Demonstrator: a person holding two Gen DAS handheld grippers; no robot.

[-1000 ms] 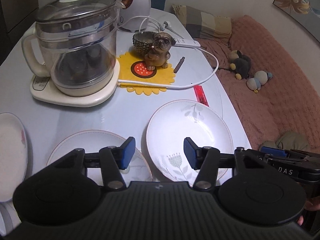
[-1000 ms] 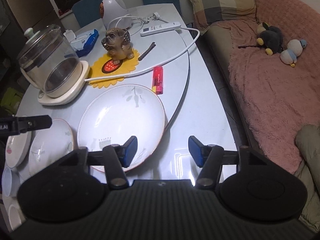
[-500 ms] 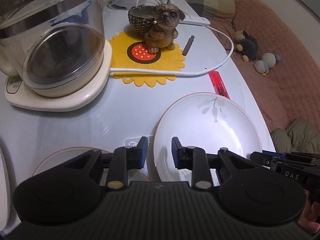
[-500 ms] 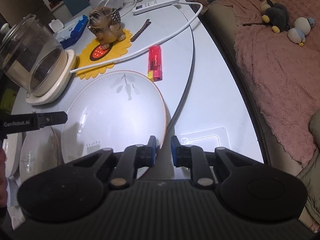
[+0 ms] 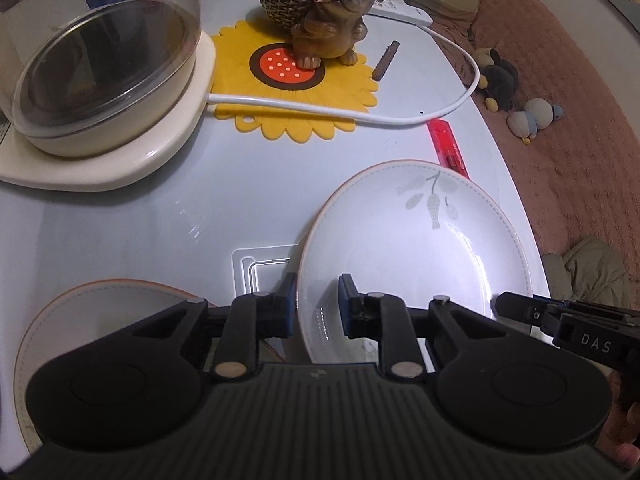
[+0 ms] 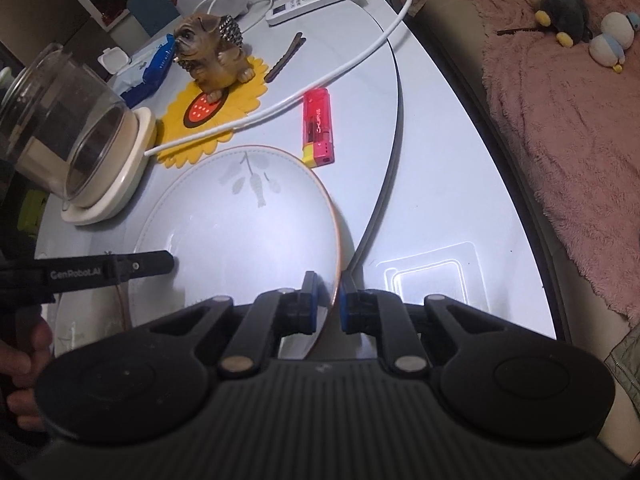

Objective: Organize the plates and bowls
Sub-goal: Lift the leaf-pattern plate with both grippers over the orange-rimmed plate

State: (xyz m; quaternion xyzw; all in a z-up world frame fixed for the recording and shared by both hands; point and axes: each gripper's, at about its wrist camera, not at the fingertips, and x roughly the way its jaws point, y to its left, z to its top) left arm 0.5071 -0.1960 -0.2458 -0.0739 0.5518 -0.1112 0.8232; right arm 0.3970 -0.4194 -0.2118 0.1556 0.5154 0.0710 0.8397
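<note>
A large white plate [image 5: 416,256] with a grey leaf print lies on the pale table [image 5: 240,200], near its right edge. My left gripper [image 5: 318,304] is shut on the plate's left rim, which runs between the blue pads. My right gripper [image 6: 328,306] is shut on the opposite rim of the same plate [image 6: 240,232]. Each view shows the other gripper's black finger [image 5: 532,312] [image 6: 120,268] over the plate. A second white plate [image 5: 100,312] lies to the left, half hidden behind my left gripper.
A glass kettle [image 5: 100,64] on its cream base stands at the back left. Behind the plate are a yellow sunflower mat [image 5: 296,92], a dog figurine [image 5: 336,12], a white cable [image 5: 400,120] and a red lighter [image 6: 318,128]. A pink-covered sofa [image 6: 560,120] runs along the table's right side.
Both grippers came down toward the large plate and went from wide open to shut, one on each side of its rim.
</note>
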